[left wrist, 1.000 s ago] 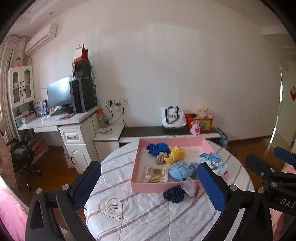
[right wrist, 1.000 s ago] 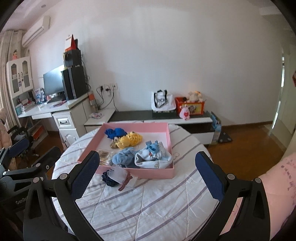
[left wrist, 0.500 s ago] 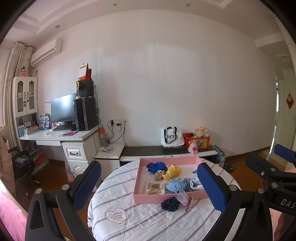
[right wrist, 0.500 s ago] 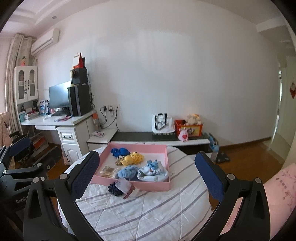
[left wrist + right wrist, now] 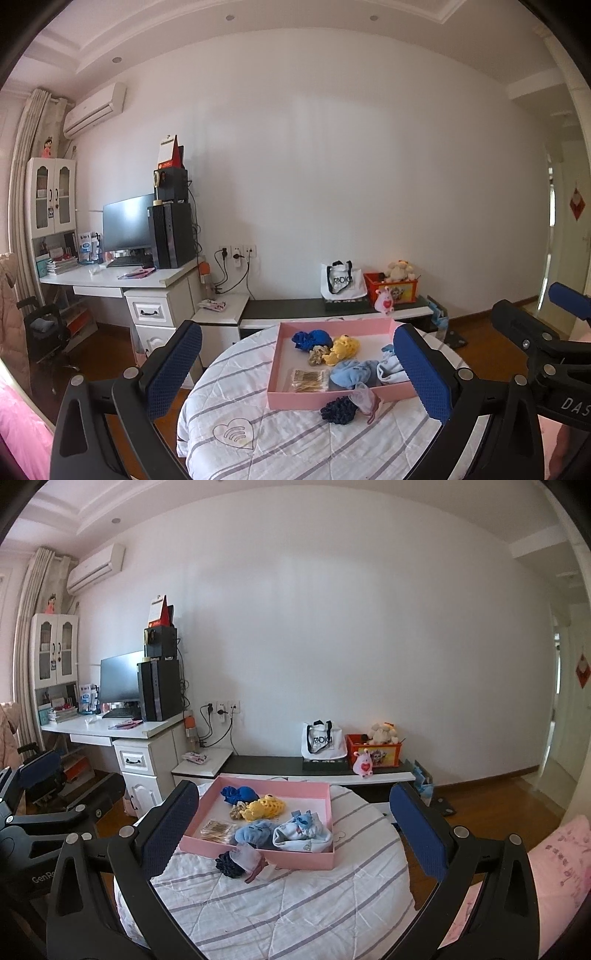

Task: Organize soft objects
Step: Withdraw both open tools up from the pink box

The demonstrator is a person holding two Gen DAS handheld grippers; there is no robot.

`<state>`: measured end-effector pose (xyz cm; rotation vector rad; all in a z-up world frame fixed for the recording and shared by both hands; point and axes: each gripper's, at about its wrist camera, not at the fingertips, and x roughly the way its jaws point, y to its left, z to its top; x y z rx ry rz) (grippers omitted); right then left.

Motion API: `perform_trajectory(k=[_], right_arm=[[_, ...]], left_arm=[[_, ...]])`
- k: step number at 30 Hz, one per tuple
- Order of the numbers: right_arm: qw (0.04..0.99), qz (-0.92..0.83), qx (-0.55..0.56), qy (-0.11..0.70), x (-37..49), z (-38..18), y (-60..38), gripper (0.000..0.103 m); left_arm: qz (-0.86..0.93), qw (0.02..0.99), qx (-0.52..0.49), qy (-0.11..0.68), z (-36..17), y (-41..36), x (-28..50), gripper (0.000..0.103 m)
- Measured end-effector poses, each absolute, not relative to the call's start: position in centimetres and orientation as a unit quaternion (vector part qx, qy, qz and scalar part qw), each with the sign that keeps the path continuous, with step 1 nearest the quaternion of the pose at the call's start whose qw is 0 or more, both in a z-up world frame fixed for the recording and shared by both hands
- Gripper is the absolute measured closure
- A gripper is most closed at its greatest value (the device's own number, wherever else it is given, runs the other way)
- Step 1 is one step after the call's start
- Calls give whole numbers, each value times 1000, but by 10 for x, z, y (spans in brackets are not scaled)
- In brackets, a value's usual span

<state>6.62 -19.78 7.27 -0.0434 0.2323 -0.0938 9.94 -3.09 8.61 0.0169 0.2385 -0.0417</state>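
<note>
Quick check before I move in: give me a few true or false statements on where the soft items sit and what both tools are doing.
1. The pink tray sits on the striped round table. True.
2. The dark blue scrunchie lies inside the tray. False: it lies on the table against the tray's near wall.
3. The left tool grips the yellow knitted item. False: it is open and empty.
4. The right tool is open. True.

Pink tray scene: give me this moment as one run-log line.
left tongs open, empty | right tongs open, empty | pink tray holds soft items | navy scrunchie outside tray on table
</note>
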Motion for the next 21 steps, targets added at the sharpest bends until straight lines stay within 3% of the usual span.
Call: perform_trajectory(k=[21], right_arm=[[991, -45, -22, 125, 72, 69, -200, 0]], left_arm=[[-17, 992, 10, 128, 84, -31, 100, 0]])
